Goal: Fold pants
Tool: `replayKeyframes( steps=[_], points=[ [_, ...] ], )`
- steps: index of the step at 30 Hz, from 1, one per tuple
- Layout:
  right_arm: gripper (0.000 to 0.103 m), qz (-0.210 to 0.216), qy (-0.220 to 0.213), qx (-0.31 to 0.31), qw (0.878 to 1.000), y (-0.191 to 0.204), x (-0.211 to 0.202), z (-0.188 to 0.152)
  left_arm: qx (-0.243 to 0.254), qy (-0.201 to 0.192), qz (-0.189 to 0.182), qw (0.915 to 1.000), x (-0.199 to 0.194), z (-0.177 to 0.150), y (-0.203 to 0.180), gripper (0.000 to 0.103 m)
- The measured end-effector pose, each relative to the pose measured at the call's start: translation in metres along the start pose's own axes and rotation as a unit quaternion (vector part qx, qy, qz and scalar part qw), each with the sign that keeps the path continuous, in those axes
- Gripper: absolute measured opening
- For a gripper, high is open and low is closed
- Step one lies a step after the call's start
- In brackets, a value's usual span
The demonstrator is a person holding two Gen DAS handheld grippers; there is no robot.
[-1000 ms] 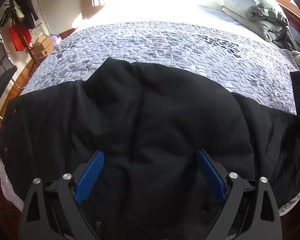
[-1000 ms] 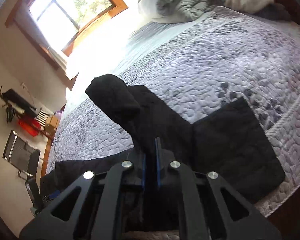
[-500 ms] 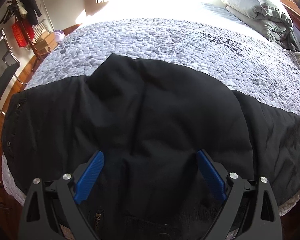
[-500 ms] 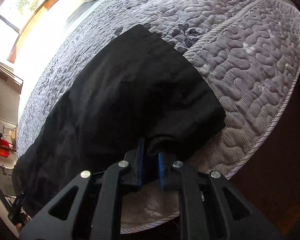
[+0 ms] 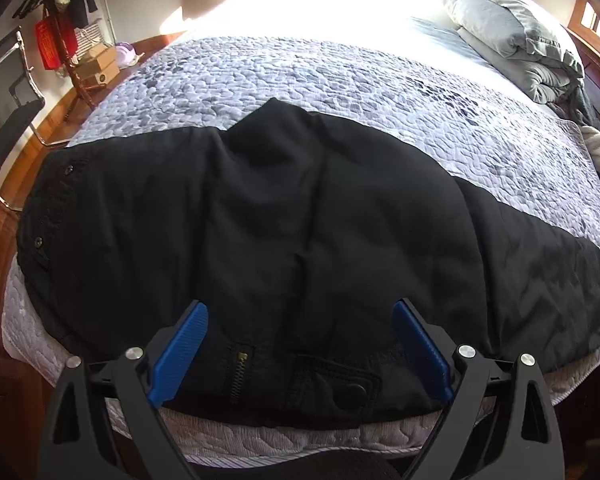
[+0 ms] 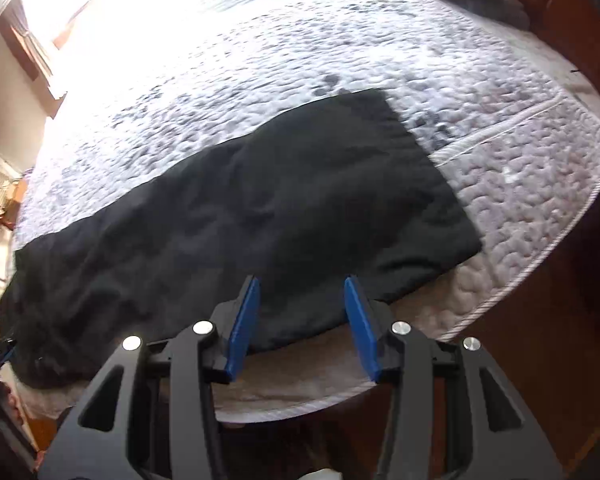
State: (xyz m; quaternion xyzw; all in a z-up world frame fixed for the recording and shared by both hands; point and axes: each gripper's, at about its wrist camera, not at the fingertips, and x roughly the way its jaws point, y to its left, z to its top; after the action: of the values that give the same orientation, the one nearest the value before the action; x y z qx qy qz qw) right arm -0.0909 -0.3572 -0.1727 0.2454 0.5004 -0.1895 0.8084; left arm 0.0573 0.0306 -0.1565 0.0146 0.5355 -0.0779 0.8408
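Observation:
Black pants (image 5: pixel 300 240) lie spread along the near edge of the bed (image 5: pixel 340 76), one leg over the other, waistband at the left with a brass zipper (image 5: pixel 240 364) and a button (image 5: pixel 354 392) near me. My left gripper (image 5: pixel 300 316) is open and empty, hovering over the pants' upper part. In the right wrist view the leg end (image 6: pixel 300 200) lies flat on the quilt. My right gripper (image 6: pixel 300 292) is open and empty, just above the leg's near edge.
A grey-patterned quilt (image 6: pixel 500 128) covers the bed. Folded grey bedding (image 5: pixel 512 40) lies at the far right. A black chair (image 5: pixel 4 120), boxes (image 5: pixel 100 64) and a red bag (image 5: pixel 52 44) stand on the wooden floor at the left. Dark wood (image 6: pixel 560 300) borders the bed's right side.
My right gripper laid the pant leg down flat on the bed, opened and let it go. My left gripper stayed open and drew back a little.

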Motion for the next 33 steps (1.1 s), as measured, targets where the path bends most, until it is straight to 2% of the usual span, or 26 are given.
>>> replayKeyframes(
  steps=[3,6,9,12,14,15,16,17,18,20,22,23,25,29,32,33],
  points=[
    [0.042,0.085,0.061,0.002,0.995,0.025,0.017,-0.004,0.015,0.002,-0.01,0.9998,0.001,-0.001,-0.013,0.094],
    [0.043,0.135,0.11,0.035,0.984,0.027,0.029,-0.018,0.031,0.002,-0.005,0.9995,0.004,0.0,-0.025,0.094],
    [0.04,0.135,0.118,0.053,0.982,0.02,0.032,-0.025,0.042,-0.002,-0.007,0.9991,0.003,0.0,-0.033,0.094],
    [0.039,0.155,0.135,0.098,0.974,0.008,0.04,-0.028,0.046,0.003,-0.01,0.9989,0.003,-0.002,-0.038,0.094],
    [0.039,0.167,0.131,0.108,0.971,0.005,0.042,-0.028,0.047,0.007,-0.013,0.9988,0.003,-0.004,-0.038,0.094],
    [0.033,0.167,0.129,0.11,0.971,0.004,0.044,-0.027,0.047,0.01,-0.015,0.9987,0.003,-0.005,-0.037,0.094],
    [0.019,0.162,0.127,0.112,0.972,0.002,0.047,-0.024,0.045,0.013,-0.013,0.9988,0.004,-0.006,-0.036,0.094],
    [0.014,0.164,0.125,0.117,0.972,0.001,0.048,-0.022,0.041,0.015,-0.009,0.999,0.006,-0.008,-0.034,0.094],
    [0.004,0.175,0.124,0.123,0.969,0.0,0.048,-0.02,0.036,0.017,-0.006,0.9992,0.009,-0.008,-0.031,0.094],
    [0.001,0.182,0.1,0.107,0.972,0.004,0.04,-0.015,0.023,0.023,-0.003,0.9995,0.013,-0.01,-0.025,0.094],
    [0.001,0.193,0.054,0.078,0.977,0.012,0.026,-0.008,0.011,0.026,-0.005,0.9996,0.019,-0.011,-0.021,0.094],
    [0.001,0.183,0.049,0.064,0.98,0.016,0.023,-0.006,0.01,0.026,-0.005,0.9996,0.021,-0.011,-0.02,0.094],
    [0.001,0.148,0.093,0.065,0.983,0.017,0.036,-0.011,0.014,0.028,0.005,0.9995,0.026,-0.011,-0.023,0.094],
    [0.003,0.147,0.146,0.09,0.974,0.004,0.055,-0.028,0.034,0.026,0.016,0.999,0.027,-0.014,-0.029,0.094],
    [0.017,0.156,0.131,0.085,0.975,0.003,0.044,-0.029,0.035,0.026,0.01,0.999,0.023,-0.015,-0.028,0.094],
    [0.029,0.151,0.127,0.078,0.977,0.002,0.039,-0.031,0.032,0.028,0.006,0.9991,0.02,-0.015,-0.026,0.094]
  ],
)
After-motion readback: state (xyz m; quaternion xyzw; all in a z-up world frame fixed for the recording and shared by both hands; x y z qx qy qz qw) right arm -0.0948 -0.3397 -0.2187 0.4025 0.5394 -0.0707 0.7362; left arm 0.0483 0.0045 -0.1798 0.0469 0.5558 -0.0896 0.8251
